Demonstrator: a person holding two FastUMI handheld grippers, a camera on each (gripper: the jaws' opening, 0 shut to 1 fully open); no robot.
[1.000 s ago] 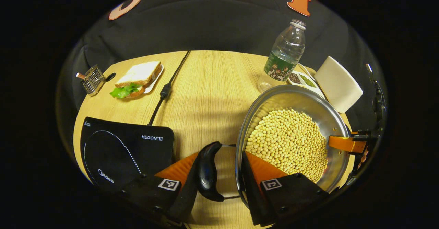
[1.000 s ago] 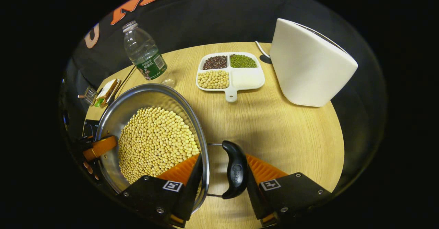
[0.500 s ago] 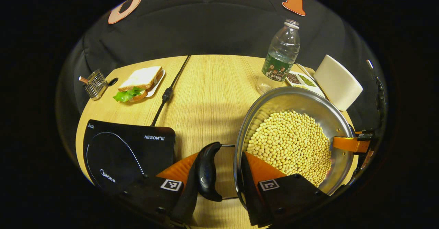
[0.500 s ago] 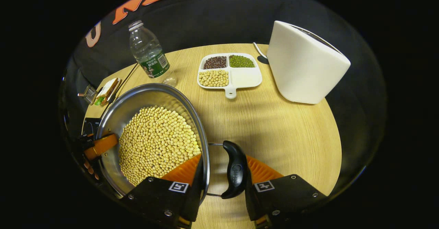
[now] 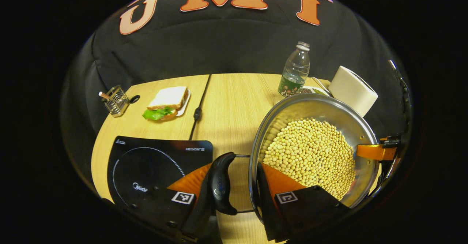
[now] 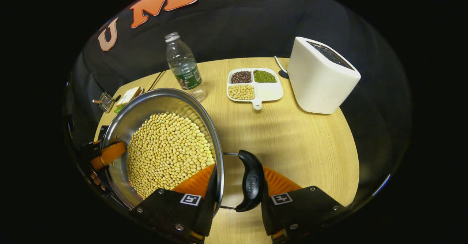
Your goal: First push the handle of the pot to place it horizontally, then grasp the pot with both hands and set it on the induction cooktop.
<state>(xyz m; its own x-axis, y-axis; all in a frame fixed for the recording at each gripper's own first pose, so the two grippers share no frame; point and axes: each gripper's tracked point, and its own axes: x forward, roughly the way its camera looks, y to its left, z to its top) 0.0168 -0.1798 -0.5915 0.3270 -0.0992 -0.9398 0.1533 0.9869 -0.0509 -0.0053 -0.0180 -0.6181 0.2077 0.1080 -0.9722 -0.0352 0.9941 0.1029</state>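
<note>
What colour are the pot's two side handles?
Black; one handle shows best in the right gripper view.

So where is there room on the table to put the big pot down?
The cooktop has nothing on it. Bare wood runs between the black cord and the bottle, and in front of the white appliance and bean tray. It is crowded at the back left: sandwich plate, wire holder.
</note>
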